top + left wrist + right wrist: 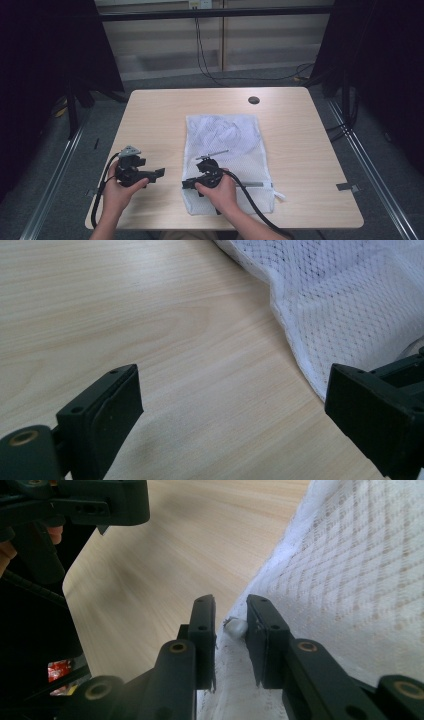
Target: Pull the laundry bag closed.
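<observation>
A white mesh bag lies flat in the middle of the wooden table, its zipper end towards the person. My right gripper sits at the bag's near left edge, pointing left. In the right gripper view its jaws are nearly together, with the bag's hem and a small white tab between them. My left gripper hovers over bare wood left of the bag, pointing right. Its jaws stand wide apart with nothing between them, and the mesh edge lies just ahead.
A dark round hole sits near the table's far edge. A small metal clip is at the right edge. Bare wood lies left and right of the bag. Cables hang and run across the floor behind the table.
</observation>
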`<state>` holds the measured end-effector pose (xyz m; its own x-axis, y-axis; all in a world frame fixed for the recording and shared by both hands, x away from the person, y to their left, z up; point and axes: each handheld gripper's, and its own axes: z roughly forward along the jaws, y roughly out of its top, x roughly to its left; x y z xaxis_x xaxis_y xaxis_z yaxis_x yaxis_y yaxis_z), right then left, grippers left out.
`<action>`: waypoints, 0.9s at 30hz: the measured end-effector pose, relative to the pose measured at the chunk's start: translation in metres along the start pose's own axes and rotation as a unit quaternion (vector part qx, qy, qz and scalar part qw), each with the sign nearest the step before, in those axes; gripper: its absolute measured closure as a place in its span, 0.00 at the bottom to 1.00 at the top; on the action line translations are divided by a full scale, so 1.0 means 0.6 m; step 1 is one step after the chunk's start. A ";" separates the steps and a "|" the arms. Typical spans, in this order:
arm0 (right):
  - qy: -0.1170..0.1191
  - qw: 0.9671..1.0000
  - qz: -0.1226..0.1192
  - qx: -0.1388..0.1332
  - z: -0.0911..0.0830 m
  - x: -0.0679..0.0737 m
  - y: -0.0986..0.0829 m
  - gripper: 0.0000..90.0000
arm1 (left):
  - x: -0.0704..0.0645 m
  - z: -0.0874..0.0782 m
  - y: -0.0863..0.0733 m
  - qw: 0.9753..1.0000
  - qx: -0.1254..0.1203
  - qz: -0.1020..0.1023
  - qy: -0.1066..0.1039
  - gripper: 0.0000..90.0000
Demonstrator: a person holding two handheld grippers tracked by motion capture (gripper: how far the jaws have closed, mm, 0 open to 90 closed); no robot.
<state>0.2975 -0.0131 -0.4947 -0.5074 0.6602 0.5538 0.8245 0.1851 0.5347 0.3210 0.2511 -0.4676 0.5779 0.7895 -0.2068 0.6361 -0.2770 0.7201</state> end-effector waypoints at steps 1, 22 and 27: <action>0.000 1.000 0.000 0.000 0.000 0.000 0.000 0.83 | 0.000 0.000 0.000 1.000 0.000 0.000 0.000 0.09; -0.009 1.000 0.012 0.008 0.013 0.000 -0.002 0.92 | 0.002 -0.001 0.000 1.000 0.002 0.000 -0.001 0.09; -0.007 1.000 0.018 0.008 0.013 0.000 -0.001 0.95 | 0.001 -0.001 0.000 1.000 0.002 0.000 -0.002 0.09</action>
<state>0.2991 -0.0073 -0.5000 -0.4738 0.6763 0.5640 0.8463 0.1725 0.5041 0.3211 0.2519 -0.4675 0.5797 0.7873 -0.2101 0.6388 -0.2790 0.7170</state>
